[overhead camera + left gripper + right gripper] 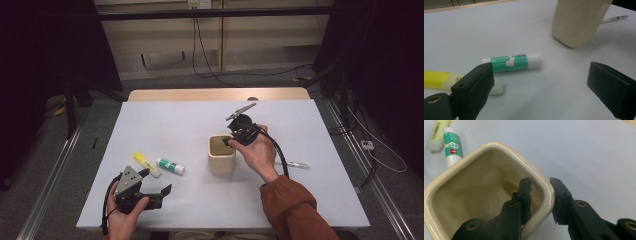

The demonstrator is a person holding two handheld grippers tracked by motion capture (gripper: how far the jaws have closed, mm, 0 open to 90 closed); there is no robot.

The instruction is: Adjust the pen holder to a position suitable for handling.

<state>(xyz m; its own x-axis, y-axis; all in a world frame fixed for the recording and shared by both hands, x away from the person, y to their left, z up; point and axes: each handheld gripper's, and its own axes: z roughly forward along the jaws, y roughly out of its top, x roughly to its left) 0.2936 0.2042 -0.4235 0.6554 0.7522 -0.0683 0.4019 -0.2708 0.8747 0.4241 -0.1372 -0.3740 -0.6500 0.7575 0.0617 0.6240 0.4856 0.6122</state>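
A cream square cup (pixel 221 155) stands upright in the middle of the white table (pixel 175 115). My right gripper (pixel 231 141) comes down over its right wall: in the right gripper view one jaw is inside the cup (pixel 499 145), the other outside, and both press the rim between them (pixel 540 181). My left gripper (pixel 156 181) is held open low over the front left of the table. Between its spread jaws (pixel 541 75) lie a green-and-white glue stick (pixel 514 62) and, beside it, a yellow highlighter (pixel 439 80).
The glue stick (pixel 170 165) and highlighter (pixel 146 164) lie side by side left of the cup. A slim pen (pixel 295 164) lies on the table right of the cup, behind my right forearm. Bare table spreads toward the far edge.
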